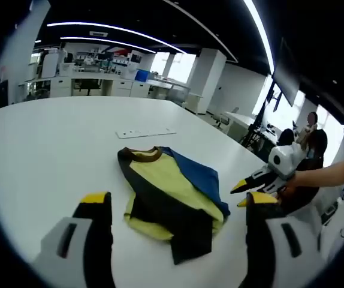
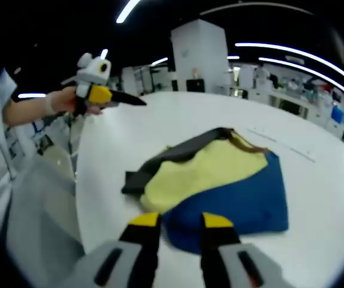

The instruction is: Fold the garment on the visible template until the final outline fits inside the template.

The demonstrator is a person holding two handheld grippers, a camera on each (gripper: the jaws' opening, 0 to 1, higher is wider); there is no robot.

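Bare table (image 1: 52, 150) surrounds the folded garment (image 1: 169, 195); nothing blocks approach.

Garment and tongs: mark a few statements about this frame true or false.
1. The garment lies on a white table. True.
2. The garment is one plain colour. False: it shows yellow, blue and dark panels with a brown collar.
3. The left tongs are clamped on the garment. False: their jaws stand apart with nothing between them.
4. The right tongs hover at the garment's blue edge. True.
5. The garment lies spread fully flat. False: it is partly folded, with layers overlapping.
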